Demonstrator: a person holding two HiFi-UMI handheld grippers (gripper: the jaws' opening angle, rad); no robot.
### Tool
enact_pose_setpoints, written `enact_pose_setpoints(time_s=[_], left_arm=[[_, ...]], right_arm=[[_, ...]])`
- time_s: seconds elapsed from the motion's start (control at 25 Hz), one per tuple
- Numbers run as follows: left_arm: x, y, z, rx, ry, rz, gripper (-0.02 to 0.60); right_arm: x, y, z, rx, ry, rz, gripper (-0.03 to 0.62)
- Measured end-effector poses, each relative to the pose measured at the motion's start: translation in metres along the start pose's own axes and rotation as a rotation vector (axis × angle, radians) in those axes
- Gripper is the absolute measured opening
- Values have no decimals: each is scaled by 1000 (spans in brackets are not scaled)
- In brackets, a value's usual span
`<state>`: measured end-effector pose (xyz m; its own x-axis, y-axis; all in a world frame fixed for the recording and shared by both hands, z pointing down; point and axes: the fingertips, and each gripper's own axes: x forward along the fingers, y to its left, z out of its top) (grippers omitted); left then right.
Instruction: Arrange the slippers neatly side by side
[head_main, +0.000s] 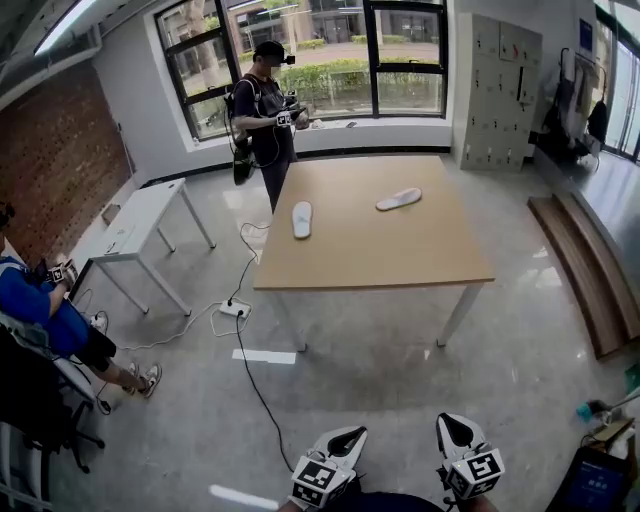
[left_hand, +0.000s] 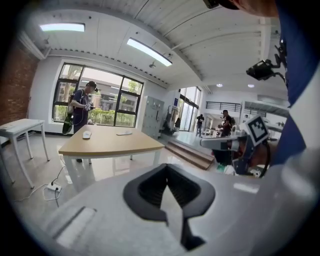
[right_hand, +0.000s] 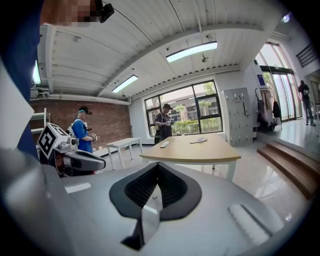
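Standing well back from the wooden table (head_main: 370, 255), task not started. Both slippers lie on the tabletop, well apart. The left slipper (head_main: 302, 219) is near the table's left edge, pointing lengthwise toward the far window (head_main: 400, 60). The right slipper (head_main: 399, 199) sits farther off and to the right, angled across. Not parallel, not side by side.

At the near edge of the head view the left gripper (head_main: 340, 440) hangs low, jaws pressed together with nothing between them; its own view shows the same. Just beside it the right gripper (head_main: 455, 432) is the same: jaws together, empty.

Handling, my guess: the slippers look thin, flat and white, probably foam or cloth, so light and bendy. A pinch at one end would likely let the rest droop. Better to take the sole edge at mid-length, or an upper strap if there is one (too small to tell). The tabletop looks smooth, so a slipper may skid when nudged, which could also help push it square. Not fragile.

Writing: none readable. The square markers (head_main: 318, 480) on the gripper cubes are patterns, not text. No brand shows on the slippers. The lockers (head_main: 497, 90) at far right carry tags too small to read. A person (head_main: 265, 110) stands at the table's far left corner.
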<state>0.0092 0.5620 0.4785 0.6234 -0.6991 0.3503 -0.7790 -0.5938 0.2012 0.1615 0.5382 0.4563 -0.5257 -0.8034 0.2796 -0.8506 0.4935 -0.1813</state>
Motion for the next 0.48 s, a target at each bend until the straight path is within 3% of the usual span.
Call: enact_pose_setpoints(time_s=[0.48], left_arm=[[39,112,28,-44,-29,-53,3]], right_arm=[[113,9,39,-24,36,-47,5]])
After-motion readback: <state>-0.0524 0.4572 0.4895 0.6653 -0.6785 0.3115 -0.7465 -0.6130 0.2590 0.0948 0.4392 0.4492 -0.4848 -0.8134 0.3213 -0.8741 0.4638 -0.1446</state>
